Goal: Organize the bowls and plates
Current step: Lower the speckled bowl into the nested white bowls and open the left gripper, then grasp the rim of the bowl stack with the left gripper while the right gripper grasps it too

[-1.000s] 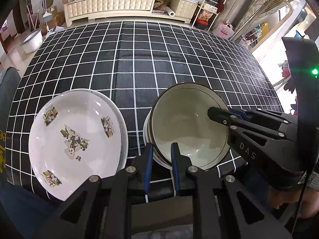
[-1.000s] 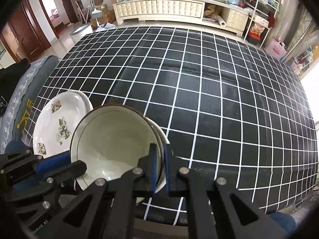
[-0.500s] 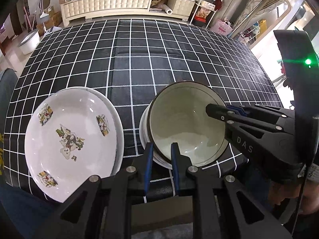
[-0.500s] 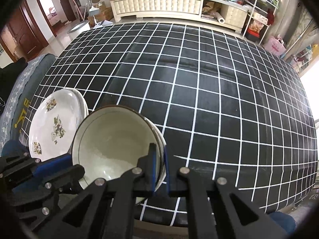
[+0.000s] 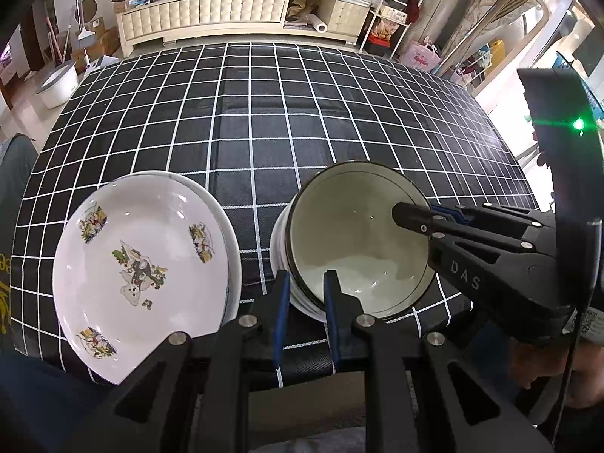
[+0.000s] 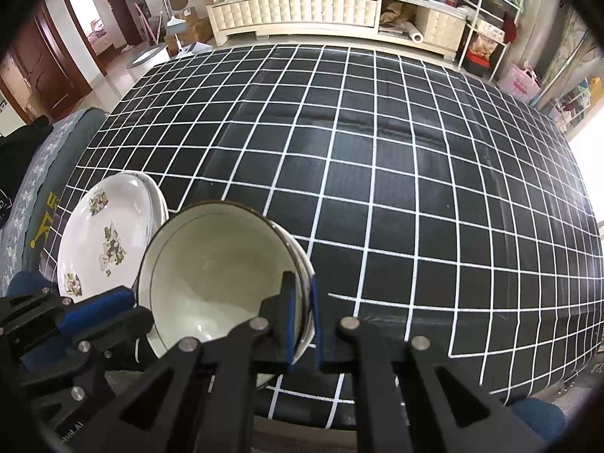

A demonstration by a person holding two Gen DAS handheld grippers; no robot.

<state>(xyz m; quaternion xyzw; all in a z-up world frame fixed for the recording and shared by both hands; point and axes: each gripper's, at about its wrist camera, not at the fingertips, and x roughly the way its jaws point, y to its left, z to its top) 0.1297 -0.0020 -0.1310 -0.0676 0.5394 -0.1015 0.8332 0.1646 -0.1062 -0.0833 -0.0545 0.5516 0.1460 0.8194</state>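
A stack of nested bowls (image 5: 355,234), the top one cream with a dark rim, sits near the front edge of the black checked table (image 5: 264,113). My left gripper (image 5: 305,290) is shut on the stack's near rim, one finger inside and one outside. My right gripper (image 5: 411,217) grips the right-hand rim. In the right wrist view the bowls (image 6: 219,264) tilt toward me, my right gripper (image 6: 302,302) is shut on their rim, and my left gripper (image 6: 132,307) shows at lower left. White plates (image 5: 143,256) with cartoon prints are stacked just left of the bowls (image 6: 105,238).
The checked tablecloth (image 6: 377,151) stretches bare to the far and right edges. A cushioned seat (image 6: 34,173) stands by the table's left side. A person's hand (image 5: 547,370) holds the right gripper. A long cream cabinet (image 5: 211,11) lines the far wall.
Both grippers stay on the bowls' rim. Both views have tipped up a little, so more of the far cabinet shows. The plates have not moved.
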